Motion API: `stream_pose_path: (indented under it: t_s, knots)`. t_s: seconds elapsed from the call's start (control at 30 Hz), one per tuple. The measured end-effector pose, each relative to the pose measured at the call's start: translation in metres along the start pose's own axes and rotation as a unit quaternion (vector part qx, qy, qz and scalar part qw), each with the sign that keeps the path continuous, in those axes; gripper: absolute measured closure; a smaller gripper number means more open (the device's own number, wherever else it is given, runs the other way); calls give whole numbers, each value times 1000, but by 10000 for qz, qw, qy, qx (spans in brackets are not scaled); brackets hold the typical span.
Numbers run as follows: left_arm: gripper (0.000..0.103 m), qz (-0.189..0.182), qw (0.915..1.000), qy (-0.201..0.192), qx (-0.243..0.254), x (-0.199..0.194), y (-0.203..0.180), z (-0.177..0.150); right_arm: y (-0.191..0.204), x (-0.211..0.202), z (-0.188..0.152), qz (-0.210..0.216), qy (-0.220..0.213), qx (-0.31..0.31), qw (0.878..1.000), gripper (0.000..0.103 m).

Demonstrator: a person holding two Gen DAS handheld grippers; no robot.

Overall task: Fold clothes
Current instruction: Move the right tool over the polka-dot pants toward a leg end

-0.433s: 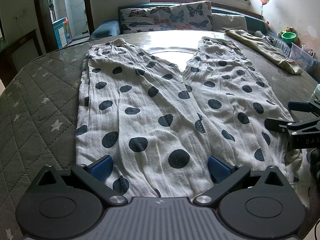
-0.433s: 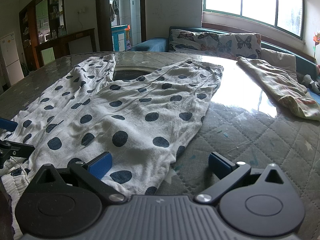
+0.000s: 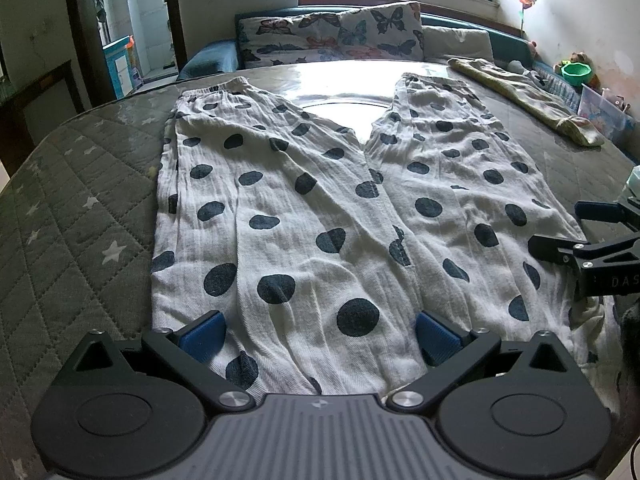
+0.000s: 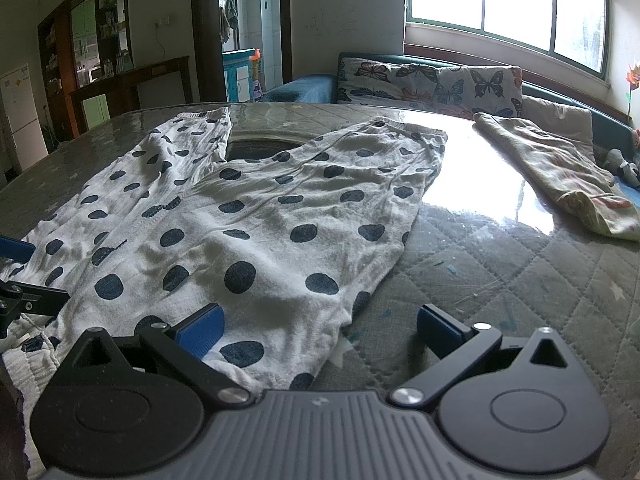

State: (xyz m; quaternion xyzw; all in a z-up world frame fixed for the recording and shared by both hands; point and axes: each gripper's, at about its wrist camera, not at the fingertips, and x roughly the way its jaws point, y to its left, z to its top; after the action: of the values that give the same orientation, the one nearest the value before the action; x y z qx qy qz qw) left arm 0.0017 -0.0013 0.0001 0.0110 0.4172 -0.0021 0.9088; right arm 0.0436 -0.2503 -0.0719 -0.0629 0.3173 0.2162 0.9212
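Note:
White trousers with dark polka dots (image 3: 304,208) lie flat on the round table, waist end near me, both legs spread toward the far side. They also show in the right wrist view (image 4: 256,224). My left gripper (image 3: 320,338) is open and empty, its blue pads low over the waist end of the left leg. My right gripper (image 4: 318,328) is open and empty over the trousers' right edge; its left pad is above the cloth, its right pad above the table cover. It also shows from the side in the left wrist view (image 3: 576,228).
The table has a grey quilted star cover (image 3: 80,216) under shiny plastic. A yellowish floral garment (image 4: 560,176) lies at the far right. A sofa with butterfly cushions (image 3: 332,36) stands behind the table. A green bowl (image 3: 576,72) sits at the far right.
Nothing has visibly changed beyond a very slight shift of both views; both grippers stay open over the trousers' near end.

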Motion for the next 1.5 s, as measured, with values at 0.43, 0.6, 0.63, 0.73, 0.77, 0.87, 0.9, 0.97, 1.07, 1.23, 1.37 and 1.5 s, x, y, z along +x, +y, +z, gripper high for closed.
stream_pose_path:
  t_s: [0.43, 0.6, 0.63, 0.73, 0.77, 0.87, 0.9, 0.97, 1.07, 1.23, 1.37, 1.5]
  knots:
    - [0, -145, 9994, -107, 306, -19, -8, 0, 0, -1, 2, -10, -3, -22, 10000, 0]
    - [0, -342, 9981, -152, 489, -29, -17, -2, -1, -1, 4, -19, 7, 21, 10000, 0]
    - [0, -373, 9978, -159, 516, -31, -19, -2, 0, -1, 4, -35, 7, 17, 10000, 0]
    - [0, -503, 9968, -196, 596, -37, -26, -3, 2, -1, 6, -84, 6, 4, 10000, 0]
    - [0, -534, 9964, -202, 631, -39, -29, -3, 2, -2, 7, -89, 1, 8, 10000, 0]
    - [0, -633, 9950, -222, 740, -44, -37, -4, 0, -3, 10, -100, -13, 24, 9999, 0]
    - [0, -687, 9942, -235, 791, -46, -40, -4, -3, -3, 13, -114, -8, 22, 9999, 0]
    - [0, -801, 9922, -277, 919, -51, -47, -5, -5, -4, 16, -155, -11, 24, 9999, 0]
    - [0, -993, 9884, -312, 1105, -57, -56, -8, -10, -4, 19, -210, 5, 56, 9998, 0]
    - [0, -1369, 9794, -297, 1455, -63, -77, -13, -23, -2, 27, -278, 42, 127, 9995, 0]
    - [0, -1707, 9700, -310, 1704, -69, -92, -18, -34, 0, 37, -288, 159, 282, 9991, 3]
    - [4, -1928, 9599, -353, 2005, -70, -108, -22, -54, 8, 48, -315, 208, 517, 9979, 8]
